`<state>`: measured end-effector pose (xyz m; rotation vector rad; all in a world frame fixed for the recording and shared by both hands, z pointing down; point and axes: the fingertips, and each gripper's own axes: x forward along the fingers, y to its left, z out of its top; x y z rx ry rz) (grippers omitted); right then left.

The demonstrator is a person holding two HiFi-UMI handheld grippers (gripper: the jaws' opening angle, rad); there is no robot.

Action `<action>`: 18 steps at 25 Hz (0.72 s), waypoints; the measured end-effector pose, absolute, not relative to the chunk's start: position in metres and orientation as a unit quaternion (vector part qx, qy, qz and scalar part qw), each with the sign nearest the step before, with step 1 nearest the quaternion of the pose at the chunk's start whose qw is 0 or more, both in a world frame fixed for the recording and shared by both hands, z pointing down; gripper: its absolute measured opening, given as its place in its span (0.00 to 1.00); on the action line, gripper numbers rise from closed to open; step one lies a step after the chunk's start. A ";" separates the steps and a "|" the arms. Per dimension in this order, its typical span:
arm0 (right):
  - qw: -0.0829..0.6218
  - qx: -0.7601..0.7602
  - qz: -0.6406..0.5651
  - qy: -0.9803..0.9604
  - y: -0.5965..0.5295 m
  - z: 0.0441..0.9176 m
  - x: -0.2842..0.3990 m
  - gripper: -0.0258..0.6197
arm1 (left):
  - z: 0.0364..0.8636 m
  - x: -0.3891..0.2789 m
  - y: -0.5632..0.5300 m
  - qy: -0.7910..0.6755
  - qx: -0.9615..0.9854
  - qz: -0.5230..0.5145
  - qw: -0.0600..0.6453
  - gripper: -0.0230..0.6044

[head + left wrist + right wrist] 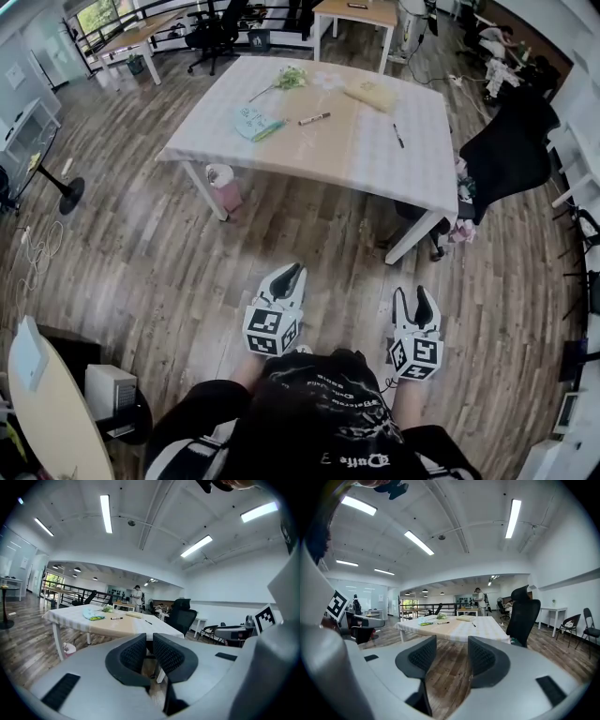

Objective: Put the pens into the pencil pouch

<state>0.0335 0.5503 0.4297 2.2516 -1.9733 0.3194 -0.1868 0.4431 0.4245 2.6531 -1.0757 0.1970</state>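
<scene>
A table with a pale checked cloth stands across the wooden floor, well ahead of both grippers. On it lie a tan pencil pouch, a black-and-white marker, a thin black pen and a green pen on a teal item. My left gripper is shut with nothing in it, held over the floor far short of the table. To its right, my right gripper is open and empty. The left gripper view shows the marker and pouch beyond the shut left gripper. The right gripper faces the pouch.
A black office chair stands at the table's right side. A pink bin sits under its left end. Green flowers lie on the cloth. A round table is at the near left. A person stands far behind.
</scene>
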 end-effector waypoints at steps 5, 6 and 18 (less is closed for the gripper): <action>0.061 0.745 0.117 -0.654 0.539 0.434 0.029 0.50 | 0.428 -0.200 0.431 -0.367 0.917 0.064 0.143 0.32; 0.061 0.745 0.117 -0.654 0.537 0.434 0.028 0.50 | 0.430 -0.203 0.429 -0.369 0.916 0.066 0.145 0.35; 0.072 0.756 0.113 -0.641 0.533 0.438 0.039 0.53 | 0.435 -0.201 0.414 -0.370 0.913 0.068 0.159 0.50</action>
